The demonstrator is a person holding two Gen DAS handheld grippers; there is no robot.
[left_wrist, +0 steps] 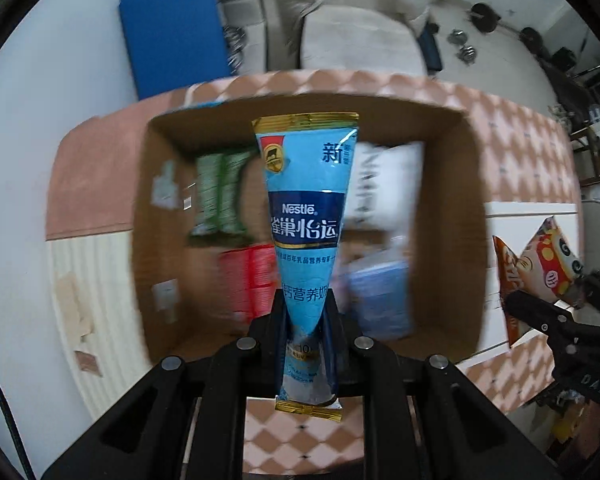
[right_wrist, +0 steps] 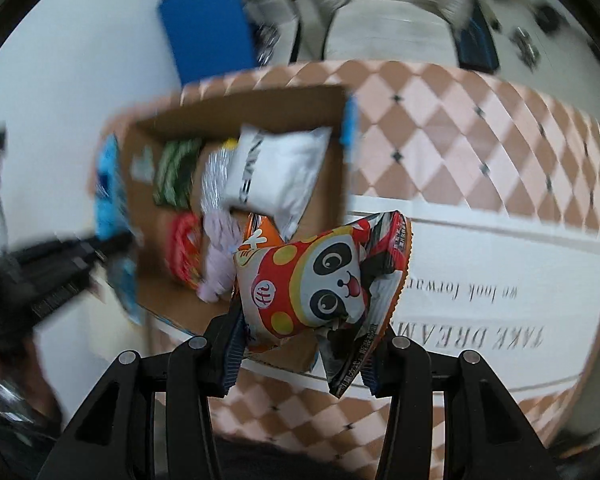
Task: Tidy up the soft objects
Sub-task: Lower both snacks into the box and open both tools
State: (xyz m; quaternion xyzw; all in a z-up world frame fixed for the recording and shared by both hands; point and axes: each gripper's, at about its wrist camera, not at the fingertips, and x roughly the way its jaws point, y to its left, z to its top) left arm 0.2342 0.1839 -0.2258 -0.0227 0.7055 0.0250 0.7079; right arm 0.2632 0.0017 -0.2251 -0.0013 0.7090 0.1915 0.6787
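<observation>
Left wrist view: left hand-held gripper [left_wrist: 306, 320] pinches the blue Nestle sachet [left_wrist: 305, 216] above the cardboard box [left_wrist: 140, 216]. Right hand-held gripper [right_wrist: 304, 344] clamps the panda snack bag [right_wrist: 320, 280] near the box; both look light, crushable, best gripped mid-body.

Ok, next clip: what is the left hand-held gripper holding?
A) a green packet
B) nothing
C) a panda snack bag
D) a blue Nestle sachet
D: the left hand-held gripper is shut on the blue Nestle sachet, held upright above the box; the panda bag is in the right hand-held gripper.
</observation>
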